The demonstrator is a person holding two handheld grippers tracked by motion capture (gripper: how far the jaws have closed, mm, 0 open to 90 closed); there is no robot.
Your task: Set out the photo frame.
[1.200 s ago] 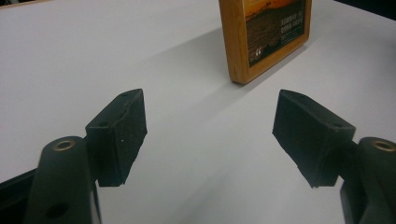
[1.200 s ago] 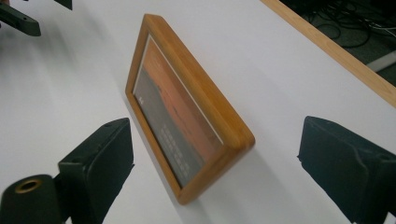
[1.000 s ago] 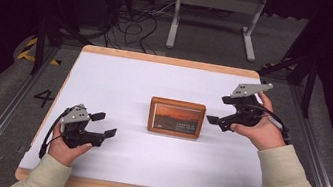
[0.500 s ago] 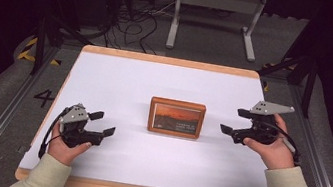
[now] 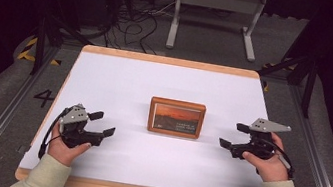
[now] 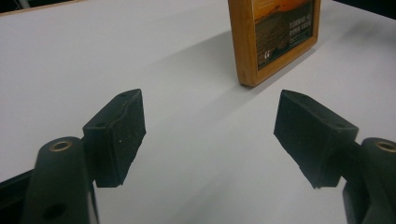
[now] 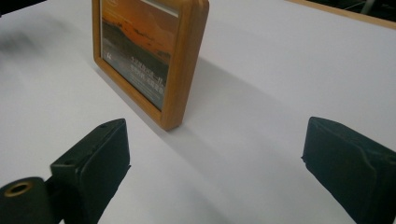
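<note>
We see the bench [image 5: 121, 81], white-topped with a wooden rim, its near edge partly covered by the person's sleeves. At its centre stands the picture frame [image 5: 176, 118], wooden, holding a sunset print; we cannot read the caption text, and both gripper views cut off the frame's top. The left gripper [image 5: 102, 124] rests near left, well apart from the frame, fingers [image 6: 116, 135] spread and empty. The right gripper [image 5: 234, 136] sits right of the frame, near but clear of it, fingers [image 7: 93, 163] likewise released.
</note>
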